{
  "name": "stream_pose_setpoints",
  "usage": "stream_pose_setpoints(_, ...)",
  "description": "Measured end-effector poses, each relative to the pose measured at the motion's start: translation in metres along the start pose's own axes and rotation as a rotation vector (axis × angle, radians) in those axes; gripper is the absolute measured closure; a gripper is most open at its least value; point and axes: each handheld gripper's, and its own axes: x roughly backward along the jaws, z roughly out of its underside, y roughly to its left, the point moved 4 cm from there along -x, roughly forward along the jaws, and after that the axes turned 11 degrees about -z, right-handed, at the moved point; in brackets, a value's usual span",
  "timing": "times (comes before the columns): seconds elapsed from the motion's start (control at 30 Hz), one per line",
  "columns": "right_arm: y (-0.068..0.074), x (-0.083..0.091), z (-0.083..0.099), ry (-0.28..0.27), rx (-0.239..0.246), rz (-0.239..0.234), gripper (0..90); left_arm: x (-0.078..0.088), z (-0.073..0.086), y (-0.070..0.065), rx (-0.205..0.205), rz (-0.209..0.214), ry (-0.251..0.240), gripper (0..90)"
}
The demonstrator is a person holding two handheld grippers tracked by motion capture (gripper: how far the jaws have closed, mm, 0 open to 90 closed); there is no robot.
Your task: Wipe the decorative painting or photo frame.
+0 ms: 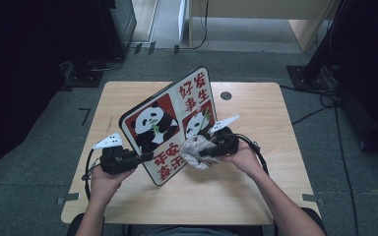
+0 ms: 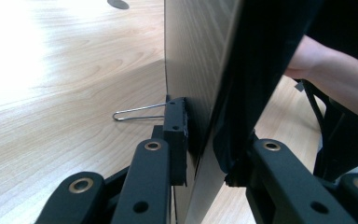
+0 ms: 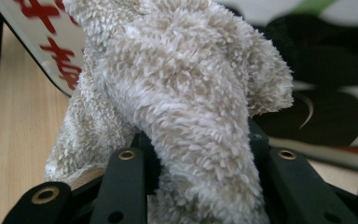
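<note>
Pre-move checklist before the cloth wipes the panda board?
1. Left gripper clamped on the board: ok, jaws shut on its lower edge in the left gripper view.
2. Right gripper holding the cloth: ok, jaws shut on the fluffy bundle.
3. Cloth at the board face: ok, it sits against the lower right of the printed side; actual contact cannot tell.
4. Board raised and tilted off the table: ok.
5. Wire stand on the board's back clear of the jaws: ok, it juts out beside the jaw.
6. Dirt left on the board: cannot tell.
</note>
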Motion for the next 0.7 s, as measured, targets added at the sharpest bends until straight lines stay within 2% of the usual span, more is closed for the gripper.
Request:
stream_pose_setpoints(0.1,0.000,-0.004,0.003,0.025,-0.005,0.005,63.5,0.000,0.000,0.000,0.002,-0.001,-0.002,75.6)
stream_pose_setpoints(0.4,-0.004,-0.012,0.014,0.052,-0.021,-0.002,63.7,-0.001,0.000,0.000,-0.005,-0.004,-0.002,75.6)
stream_pose_setpoints(0.57,-0.003,-0.006,0.010,0.061,-0.036,-0.024,64.7,-0.001,0.000,0.000,-0.004,-0.002,0.000,75.6)
stream_pose_setpoints(0.7,0.005,0.006,-0.001,0.041,-0.015,-0.026,64.9,-0.001,0.000,0.000,-0.003,-0.002,0.002,75.6)
